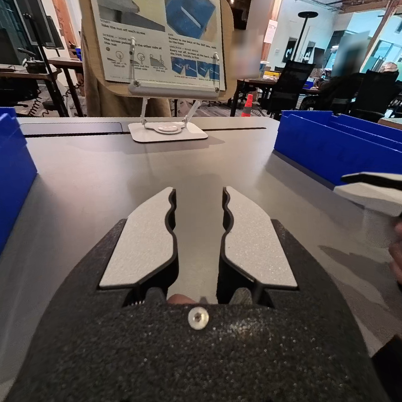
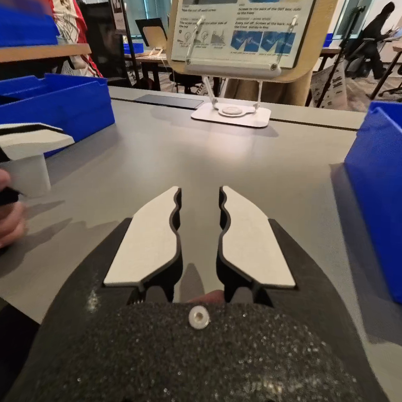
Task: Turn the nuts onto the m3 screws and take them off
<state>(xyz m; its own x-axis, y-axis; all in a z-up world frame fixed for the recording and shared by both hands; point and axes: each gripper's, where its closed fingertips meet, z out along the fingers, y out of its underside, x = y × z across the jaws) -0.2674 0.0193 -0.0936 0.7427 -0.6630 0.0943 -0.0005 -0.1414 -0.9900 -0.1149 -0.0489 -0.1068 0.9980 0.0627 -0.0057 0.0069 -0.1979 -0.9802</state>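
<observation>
Left gripper [image 1: 199, 192]: lower centre of frame, jaws parted, nothing between them, poised over bare grey table [image 1: 195, 165]
Right gripper [image 2: 200, 191]: same pose, jaws parted and empty
Nuts and m3 screws: none visible in either view; presumably inside the blue bins, whose contents are hidden
Progress: judged not begun, or between pieces; no screw or nut in hand, so every turning step seems left
Blue bins: left bin [image 1: 13, 174] at left edge, right bin [image 1: 330, 150] at upper right
Instruction card on stand [image 1: 161, 43]: upper centre, white base [image 1: 139, 132] on the table
Room: open office behind, desks, dark chairs, orange cone [image 1: 248, 106]
</observation>
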